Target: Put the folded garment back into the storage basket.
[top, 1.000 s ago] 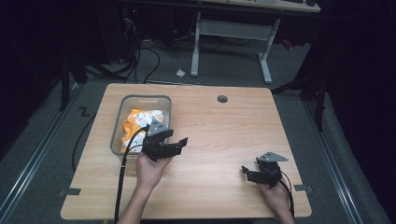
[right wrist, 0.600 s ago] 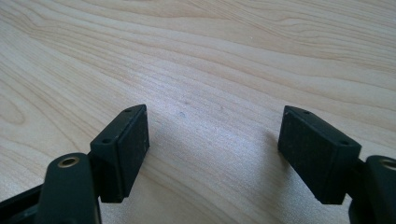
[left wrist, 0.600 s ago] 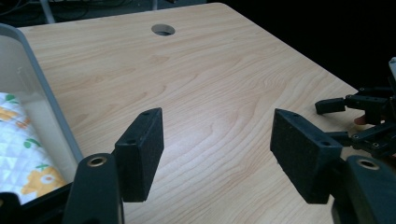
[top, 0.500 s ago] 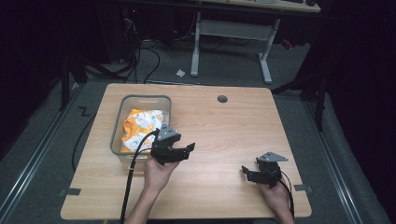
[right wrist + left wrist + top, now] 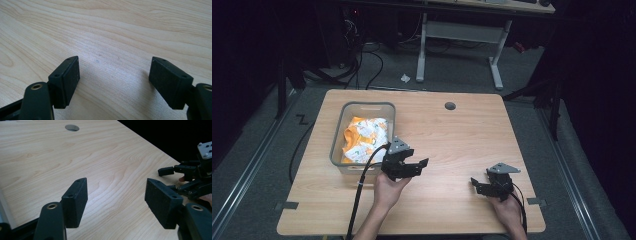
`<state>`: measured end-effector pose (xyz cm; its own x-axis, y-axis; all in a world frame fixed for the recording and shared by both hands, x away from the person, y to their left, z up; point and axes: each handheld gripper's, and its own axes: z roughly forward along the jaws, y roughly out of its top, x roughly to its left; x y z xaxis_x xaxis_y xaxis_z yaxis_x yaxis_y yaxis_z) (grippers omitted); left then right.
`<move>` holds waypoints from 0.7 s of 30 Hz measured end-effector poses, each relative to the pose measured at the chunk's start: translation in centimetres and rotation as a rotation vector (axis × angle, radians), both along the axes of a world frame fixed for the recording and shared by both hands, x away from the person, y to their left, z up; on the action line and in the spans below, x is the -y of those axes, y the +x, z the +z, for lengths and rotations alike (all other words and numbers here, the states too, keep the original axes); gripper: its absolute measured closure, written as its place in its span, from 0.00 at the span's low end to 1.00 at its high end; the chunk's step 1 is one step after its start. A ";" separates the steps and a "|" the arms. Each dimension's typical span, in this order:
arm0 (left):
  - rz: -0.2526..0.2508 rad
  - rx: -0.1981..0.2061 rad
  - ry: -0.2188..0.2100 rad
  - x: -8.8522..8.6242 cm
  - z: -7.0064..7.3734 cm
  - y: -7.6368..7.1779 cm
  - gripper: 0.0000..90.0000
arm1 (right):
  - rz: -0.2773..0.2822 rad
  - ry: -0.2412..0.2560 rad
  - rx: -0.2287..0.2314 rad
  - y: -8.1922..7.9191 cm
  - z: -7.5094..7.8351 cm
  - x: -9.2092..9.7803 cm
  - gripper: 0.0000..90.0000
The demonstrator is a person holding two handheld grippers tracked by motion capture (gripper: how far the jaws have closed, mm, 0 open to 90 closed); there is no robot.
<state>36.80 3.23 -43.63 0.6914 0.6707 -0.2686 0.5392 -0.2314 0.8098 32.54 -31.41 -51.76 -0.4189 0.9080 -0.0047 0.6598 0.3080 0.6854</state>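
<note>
Orange-and-white crumpled cloth (image 5: 363, 137) fills the grey plastic bin (image 5: 337, 152), centre-left; both tools, left (image 5: 419, 165) and right (image 5: 475, 184), gape empty, ready over the bench (image 5: 452, 135).

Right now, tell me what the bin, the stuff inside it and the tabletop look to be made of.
Bin: apparently translucent grey plastic, with a moulded rim and a handle slot. Its contents: seemingly soft orange and white printed fabric or crinkled wrapping, bunched in folds; I cannot tell which. Tabletop: light wood-grain surface, probably laminate, matte with an even printed-looking grain and a round cable hole.
</note>
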 end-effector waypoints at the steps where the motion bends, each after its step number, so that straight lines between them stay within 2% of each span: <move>1: -0.001 -0.001 -0.003 0.1 -0.1 0.0 0.39 | 0.000 0.000 0.000 0.0 0.0 0.0 0.28; 10: -0.005 -0.014 -0.001 0.6 -1.0 -0.3 0.39 | 0.000 0.000 0.000 0.0 0.0 0.0 0.28; 16: 0.008 -0.008 0.013 0.9 -1.6 -0.5 0.39 | 0.000 0.000 0.000 0.0 0.0 0.0 0.28; 21: 0.002 -0.019 0.021 1.4 -2.3 -0.6 0.39 | 0.000 0.000 0.000 0.0 0.0 0.0 0.28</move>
